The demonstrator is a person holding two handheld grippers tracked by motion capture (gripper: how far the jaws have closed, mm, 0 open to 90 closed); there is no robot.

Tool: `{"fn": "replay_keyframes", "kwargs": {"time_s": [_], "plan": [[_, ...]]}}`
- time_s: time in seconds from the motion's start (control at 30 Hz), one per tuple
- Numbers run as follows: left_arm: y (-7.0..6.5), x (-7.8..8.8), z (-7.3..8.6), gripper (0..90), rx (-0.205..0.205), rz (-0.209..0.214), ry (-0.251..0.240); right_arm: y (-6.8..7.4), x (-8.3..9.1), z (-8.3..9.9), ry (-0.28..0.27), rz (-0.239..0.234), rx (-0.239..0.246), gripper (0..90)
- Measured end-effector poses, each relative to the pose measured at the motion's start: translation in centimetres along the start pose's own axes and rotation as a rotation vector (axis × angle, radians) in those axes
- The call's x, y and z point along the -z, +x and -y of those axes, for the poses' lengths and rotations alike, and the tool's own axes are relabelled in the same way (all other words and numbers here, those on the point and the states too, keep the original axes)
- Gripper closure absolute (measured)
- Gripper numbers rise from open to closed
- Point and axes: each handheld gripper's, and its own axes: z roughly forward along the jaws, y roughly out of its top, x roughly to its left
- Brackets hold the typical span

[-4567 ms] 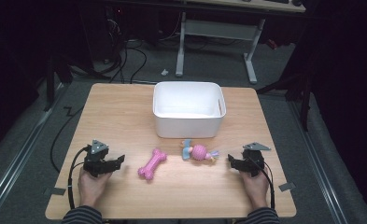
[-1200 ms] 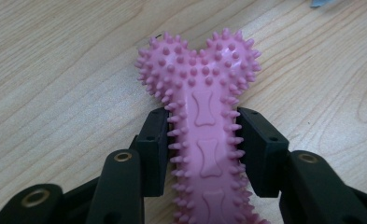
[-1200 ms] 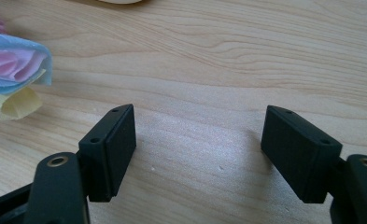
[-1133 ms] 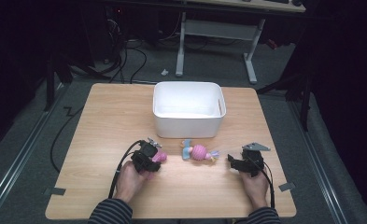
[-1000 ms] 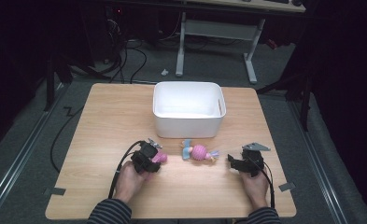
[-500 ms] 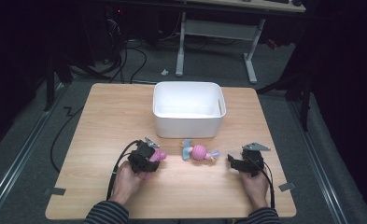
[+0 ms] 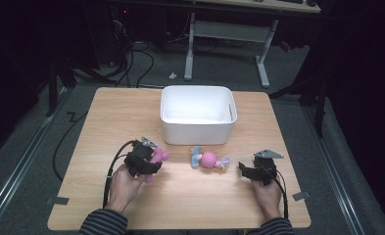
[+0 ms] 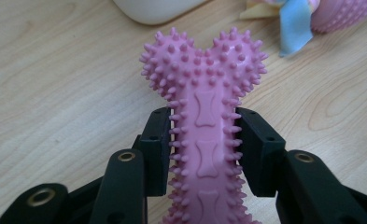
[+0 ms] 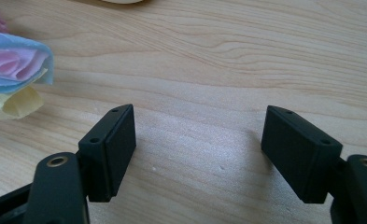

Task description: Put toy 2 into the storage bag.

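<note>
Pink spiky bone toy (image 8: 204,126), clamped in left hand-held gripper (image 8: 203,154)

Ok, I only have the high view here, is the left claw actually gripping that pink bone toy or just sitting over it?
Observer: Gripping. In the left gripper view both pads of the left claw press on the shaft of the pink bone toy.
Operator: Which end sticks out past the pads?
Observer: One knobbed, two-lobed end, pointing toward the white bin.
Operator: Anything between the right claw's jaws?
Observer: No. In the right gripper view the right claw stands open over bare table.
Operator: And the ball toy?
Observer: Its blue, pink and yellow fabric tails lie at the left edge of that view, apart from the pads.
</note>
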Motion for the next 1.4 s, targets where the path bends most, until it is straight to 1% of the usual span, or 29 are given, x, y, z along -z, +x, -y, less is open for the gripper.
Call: {"fn": "replay_keyframes", "kwargs": {"time_s": [0.03,0.07,0.1,0.17,0.2,0.23,0.3,0.4,0.43,0.53,0.63,0.7,0.73,0.83,0.93,1.0,1.1,1.13,1.2,1.3,1.4], "plan": [[0.0,0.0,0.0,58.1,0.0,0.0,0.0,0.0,0.0,0.0,0.0,0.0,0.0,26.5],[0.2,0.6,-0.3,58.1,0.005,0.013,-0.012,0.0,0.0,0.0,0.0,0.0,0.0,26.5],[0.2,0.9,-0.4,58.1,0.005,0.016,-0.018,0.0,0.0,0.0,0.0,0.0,0.0,26.5],[0.3,1.1,-0.6,58.1,0.006,0.021,-0.021,0.0,0.0,0.0,0.0,0.0,0.0,26.5],[0.5,1.4,-0.8,58.1,0.014,0.038,-0.03,0.0,0.0,0.0,0.0,0.0,0.0,26.5],[0.5,1.7,-0.9,58.1,0.017,0.043,-0.034,0.0,0.0,0.0,0.0,0.0,0.0,26.5],[0.5,2.1,-1.3,58.1,0.005,0.033,-0.04,0.0,0.0,0.0,0.001,0.0,-0.002,26.6],[0.6,2.7,-2.0,58.2,0.004,0.043,-0.053,0.0,0.0,0.0,0.0,0.0,0.0,26.5],[0.6,2.7,-2.0,58.2,0.004,0.043,-0.053,0.0,0.0,0.0,0.0,0.0,0.0,26.5],[0.7,3.1,-2.8,58.2,-0.009,0.041,-0.055,0.0,0.0,0.0,0.0,-0.001,0.002,26.5],[0.8,3.4,-3.1,58.2,-0.014,0.04,-0.061,0.0,0.0,0.0,0.0,-0.002,0.003,26.5],[0.9,3.7,-3.5,58.2,-0.01,0.057,-0.074,0.0,0.0,0.0,-0.001,-0.001,0.003,26.5],[0.9,3.8,-3.8,58.2,-0.015,0.059,-0.073,0.0,0.0,0.0,-0.001,-0.002,0.003,26.5],[0.9,4.0,-4.1,58.1,-0.029,0.045,-0.067,0.0,0.0,0.0,-0.001,-0.002,0.004,26.5],[0.9,4.3,-4.5,58.2,-0.029,0.049,-0.072,0.0,0.0,0.0,0.0,-0.002,0.004,26.4],[0.8,4.6,-4.7,58.2,-0.034,0.043,-0.07,0.0,0.0,0.0,0.0,-0.003,0.004,26.4],[0.7,5.2,-5.2,58.2,-0.04,0.037,-0.074,0.0,0.0,0.0,0.0,-0.003,0.005,26.3],[0.7,5.8,-5.7,58.2,-0.047,0.033,-0.08,0.0,0.0,0.0,-0.001,-0.003,0.005,26.3],[0.6,6.1,-6.0,58.2,-0.049,0.031,-0.085,0.0,0.0,0.0,-0.001,-0.003,0.005,26.3],[0.7,6.5,-6.9,58.2,-0.05,0.029,-0.089,0.0,0.0,0.0,0.0,-0.003,0.005,26.3],[0.7,6.7,-7.3,58.2,-0.049,0.039,-0.093,0.0,0.0,0.0,0.0,-0.003,0.003,26.2]]}}
